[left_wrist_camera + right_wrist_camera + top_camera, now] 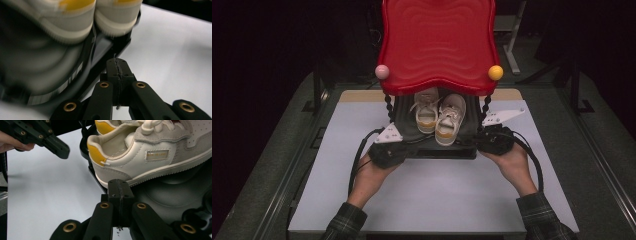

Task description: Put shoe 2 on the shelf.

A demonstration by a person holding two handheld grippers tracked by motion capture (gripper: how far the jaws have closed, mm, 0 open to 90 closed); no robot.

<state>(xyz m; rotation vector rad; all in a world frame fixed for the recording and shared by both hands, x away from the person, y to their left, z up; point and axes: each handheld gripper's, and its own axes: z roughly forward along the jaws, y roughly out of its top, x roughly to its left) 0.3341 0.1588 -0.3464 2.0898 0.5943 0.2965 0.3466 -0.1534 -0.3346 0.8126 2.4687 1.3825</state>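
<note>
A pair of cream and grey leather sneakers with yellow heel patches [439,116] stood side by side on the dark grey moulded lower tray [404,122] of a small rack, heels toward the person, toward the far edge of the pale counter [427,200] and about midway between its left and right edges. Above them sat the rack's glossy red wavy plastic top tray [437,42], carried on black twisted posts, with a pink ball [382,71] at its near left corner and a yellow ball [495,72] at its near right corner.

The left hand-held gripper [387,150] sat just beside the tray's near left corner; in the left gripper view its jaws were clenched together on nothing, close by the tray's black base edge, below the sneakers' soles. The right hand-held gripper [493,140] sat at the near right corner; in the right gripper view its jaws were likewise clenched and empty, the tips just under the nearer sneaker's [150,155] heel. Whether either touched the rack I could not tell.
</note>
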